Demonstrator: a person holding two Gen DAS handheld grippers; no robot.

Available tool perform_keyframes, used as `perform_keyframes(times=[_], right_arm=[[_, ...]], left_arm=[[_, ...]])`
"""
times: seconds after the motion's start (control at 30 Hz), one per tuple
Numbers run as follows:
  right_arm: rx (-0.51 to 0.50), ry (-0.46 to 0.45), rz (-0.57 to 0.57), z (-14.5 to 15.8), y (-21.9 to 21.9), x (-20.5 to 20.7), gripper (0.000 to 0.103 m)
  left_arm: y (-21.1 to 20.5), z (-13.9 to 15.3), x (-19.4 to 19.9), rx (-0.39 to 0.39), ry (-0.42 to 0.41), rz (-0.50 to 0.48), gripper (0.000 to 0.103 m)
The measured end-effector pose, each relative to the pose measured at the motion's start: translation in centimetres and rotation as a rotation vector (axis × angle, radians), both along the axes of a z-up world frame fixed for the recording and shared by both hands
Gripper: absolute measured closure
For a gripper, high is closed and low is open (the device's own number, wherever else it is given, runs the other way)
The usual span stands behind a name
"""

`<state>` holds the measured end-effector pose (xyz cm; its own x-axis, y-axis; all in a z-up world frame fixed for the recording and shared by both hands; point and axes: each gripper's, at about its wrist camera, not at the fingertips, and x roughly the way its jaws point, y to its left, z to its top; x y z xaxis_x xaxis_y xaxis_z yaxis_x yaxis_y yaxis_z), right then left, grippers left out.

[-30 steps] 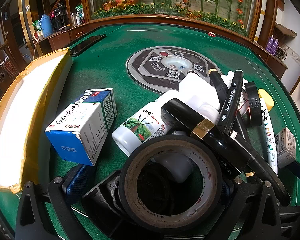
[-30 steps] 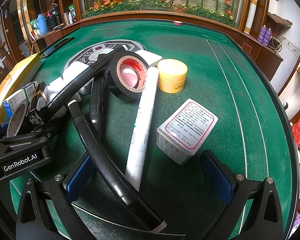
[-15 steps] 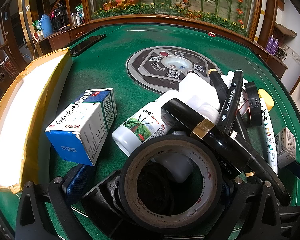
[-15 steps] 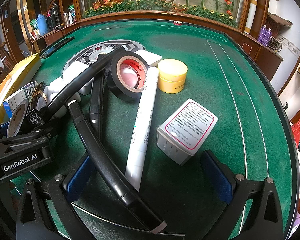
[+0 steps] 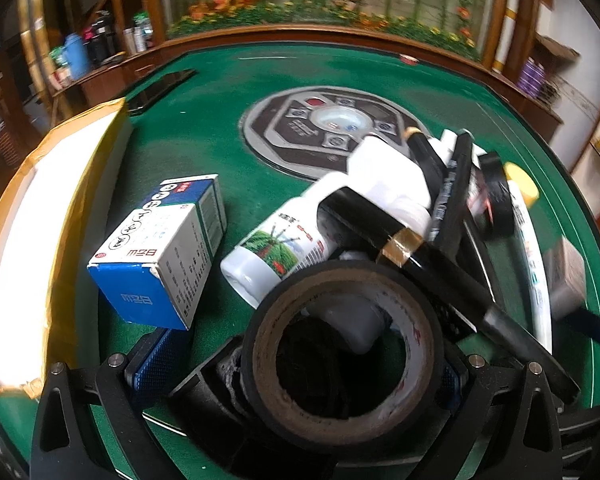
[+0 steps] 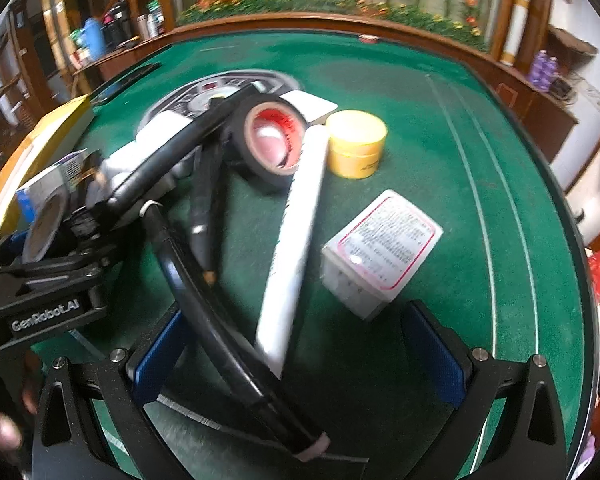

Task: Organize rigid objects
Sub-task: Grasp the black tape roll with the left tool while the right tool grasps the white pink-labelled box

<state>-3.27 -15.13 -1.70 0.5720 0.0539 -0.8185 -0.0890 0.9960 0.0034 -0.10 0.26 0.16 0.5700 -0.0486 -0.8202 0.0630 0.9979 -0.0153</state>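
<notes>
A pile of objects lies on the green table (image 5: 204, 148). In the left wrist view a black tape roll (image 5: 342, 354) stands between the fingers of my left gripper (image 5: 300, 364), which is open around it. Beyond it lie a white bottle (image 5: 284, 246), a black gold-banded pen (image 5: 404, 244) and a blue and white box (image 5: 160, 250). In the right wrist view my right gripper (image 6: 300, 354) is open over a long black pen (image 6: 220, 328) and a white paint marker (image 6: 296, 240). A white box (image 6: 380, 252), a yellow jar (image 6: 356, 144) and a second tape roll (image 6: 272, 140) lie ahead.
A long white tray with a gold rim (image 5: 32, 236) lies along the table's left side. A round control panel (image 5: 332, 128) sits in the table's middle. A dark phone (image 5: 160, 86) lies at the far left edge. The left gripper's body (image 6: 40, 280) shows in the right wrist view.
Both views have shifted slightly and are motion-blurred now; both grippers are moving a little. The objects keep their places and both grippers stay open.
</notes>
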Motion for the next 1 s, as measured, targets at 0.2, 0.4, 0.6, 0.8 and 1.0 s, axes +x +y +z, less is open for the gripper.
perform_keyframes(times=[0.2, 0.4, 0.6, 0.8, 1.0], right_arm=[[0.053, -0.019, 0.018, 0.6, -0.5, -2.0, 0.001], [0.132, -0.097, 0.002, 3.8, -2.8, -2.6, 0.05], [0.135, -0.084, -0.054, 6.0, -6.1, -1.1, 0.055], [0.058, -0.07, 0.02, 5.0, -4.9, -0.4, 0.03], [0.035, -0.031, 0.065, 2.9, -4.3, 1.5, 0.03]], left_arm=[[0.3, 1.3, -2.2, -0.046, 0.006, -0.085, 0.001], [1.2, 3.0, -4.0, -0.082, -0.023, -0.134, 0.008], [3.4, 3.9, -5.1, -0.165, -0.019, -0.15, 0.014], [4.3, 4.5, -5.6, -0.175, -0.035, -0.156, 0.014], [4.3, 4.6, -5.6, -0.183, -0.029, -0.161, 0.014]])
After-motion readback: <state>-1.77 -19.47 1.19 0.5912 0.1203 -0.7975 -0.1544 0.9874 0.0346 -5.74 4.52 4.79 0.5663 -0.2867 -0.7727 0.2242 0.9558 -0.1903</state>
